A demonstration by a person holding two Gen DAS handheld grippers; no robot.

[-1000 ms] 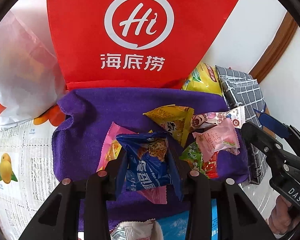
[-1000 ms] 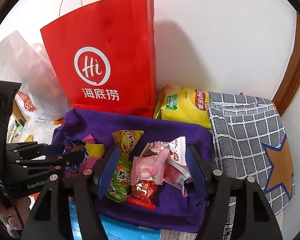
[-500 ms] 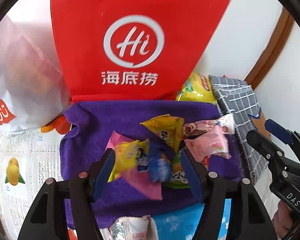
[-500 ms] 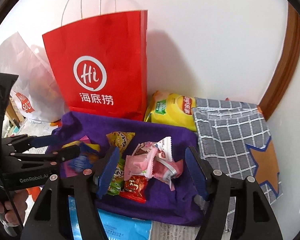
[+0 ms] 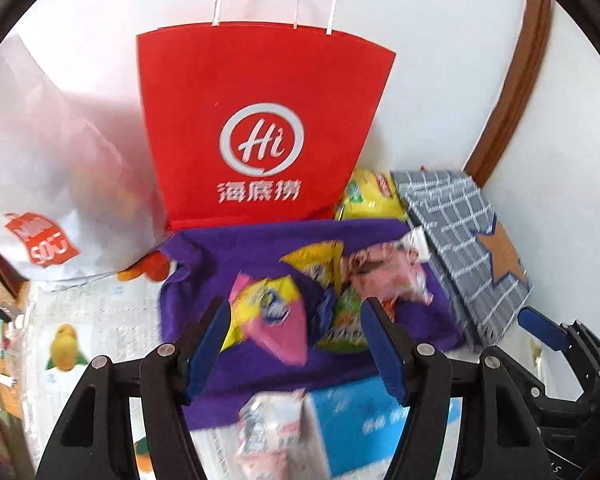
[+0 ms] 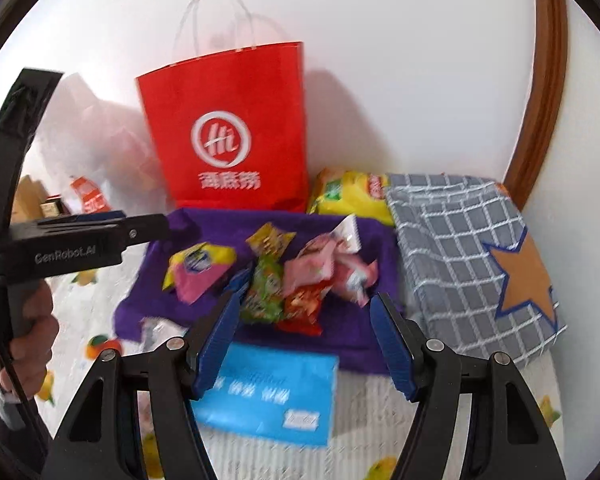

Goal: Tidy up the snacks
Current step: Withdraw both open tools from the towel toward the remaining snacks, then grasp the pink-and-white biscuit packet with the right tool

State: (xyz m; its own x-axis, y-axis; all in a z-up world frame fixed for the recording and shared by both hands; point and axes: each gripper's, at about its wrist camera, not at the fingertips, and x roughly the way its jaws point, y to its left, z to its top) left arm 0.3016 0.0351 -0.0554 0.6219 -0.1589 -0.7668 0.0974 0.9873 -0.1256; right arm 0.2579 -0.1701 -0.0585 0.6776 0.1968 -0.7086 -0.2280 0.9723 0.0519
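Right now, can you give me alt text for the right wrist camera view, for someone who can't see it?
The open right hand-held gripper hovers over a pile of small snack packets on a purple cloth. Behind stand a red paper bag and a yellow chip bag, with a grey checked bag at right and the left hand-held gripper at left.

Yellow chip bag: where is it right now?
In both wrist views the yellow chip bag lies at the wall behind the purple cloth, between the red paper bag and the grey checked bag.

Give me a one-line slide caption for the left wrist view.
Open left gripper above snack packets piled on a purple cloth before a red paper bag.
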